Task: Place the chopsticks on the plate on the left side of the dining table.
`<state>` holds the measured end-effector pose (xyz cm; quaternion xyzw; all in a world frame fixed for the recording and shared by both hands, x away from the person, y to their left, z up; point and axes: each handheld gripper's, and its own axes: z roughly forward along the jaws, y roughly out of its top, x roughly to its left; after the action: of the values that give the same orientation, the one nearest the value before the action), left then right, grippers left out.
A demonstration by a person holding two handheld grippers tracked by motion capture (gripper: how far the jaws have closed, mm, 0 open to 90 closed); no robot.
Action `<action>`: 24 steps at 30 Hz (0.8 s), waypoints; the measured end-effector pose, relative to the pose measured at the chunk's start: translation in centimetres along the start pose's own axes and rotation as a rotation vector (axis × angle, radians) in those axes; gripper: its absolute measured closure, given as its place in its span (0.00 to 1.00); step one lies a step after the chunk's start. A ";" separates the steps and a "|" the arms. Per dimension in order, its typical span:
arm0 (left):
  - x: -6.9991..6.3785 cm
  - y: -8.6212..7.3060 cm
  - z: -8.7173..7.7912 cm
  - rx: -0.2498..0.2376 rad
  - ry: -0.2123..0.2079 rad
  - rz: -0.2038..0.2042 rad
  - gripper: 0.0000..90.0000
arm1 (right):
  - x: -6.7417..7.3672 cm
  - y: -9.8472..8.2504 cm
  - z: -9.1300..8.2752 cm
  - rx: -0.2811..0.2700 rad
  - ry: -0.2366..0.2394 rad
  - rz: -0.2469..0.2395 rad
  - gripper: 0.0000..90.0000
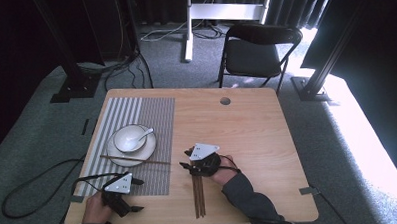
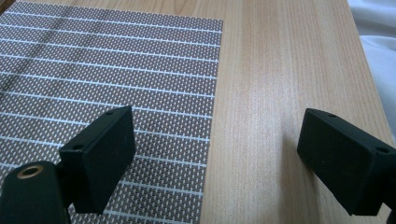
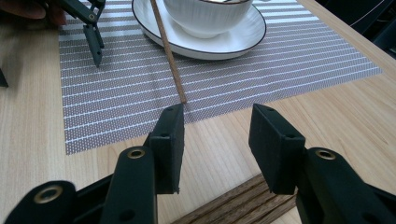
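A bundle of dark wooden chopsticks (image 1: pixel 198 198) lies on the bare wood near the table's front edge. My right gripper (image 1: pixel 186 160) hovers at its far end, jaws open. In the right gripper view that gripper (image 3: pixel 215 140) has nothing between its pads, and the bundle (image 3: pixel 233 205) lies just below and behind them. A single chopstick (image 3: pixel 169 56) slants from the white plate (image 3: pixel 243 39) onto the striped placemat (image 3: pixel 233 79). The plate carries a white bowl (image 1: pixel 130 137) with a spoon (image 1: pixel 143 136). My left gripper (image 1: pixel 138 195) rests at the front left, open over the mat's edge (image 2: pixel 215 154).
The placemat (image 1: pixel 156 113) covers the table's left half, and its corner (image 2: pixel 116 70) lies under my left jaws. A round hole (image 1: pixel 225 100) sits near the table's far edge. A black folding chair (image 1: pixel 257 52) stands beyond the table. Cables trail on the floor at the left.
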<state>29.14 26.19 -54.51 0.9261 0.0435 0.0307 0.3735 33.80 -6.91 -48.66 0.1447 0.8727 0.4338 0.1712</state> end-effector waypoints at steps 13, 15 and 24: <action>0.0 0.0 0.0 0.000 0.000 0.001 0.13 | 0.1 -0.5 -0.3 0.008 0.000 0.006 0.61; 0.0 0.0 0.0 0.000 0.000 0.001 0.13 | 0.1 -0.6 -0.4 0.009 0.000 0.006 0.61; 0.0 0.0 0.0 0.000 0.000 0.001 0.13 | 0.1 -0.8 -0.4 0.015 0.002 0.006 0.60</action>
<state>29.15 26.19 -54.51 0.9262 0.0432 0.0308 0.3732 33.42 -7.63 -49.10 0.1483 0.8756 0.4278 0.1679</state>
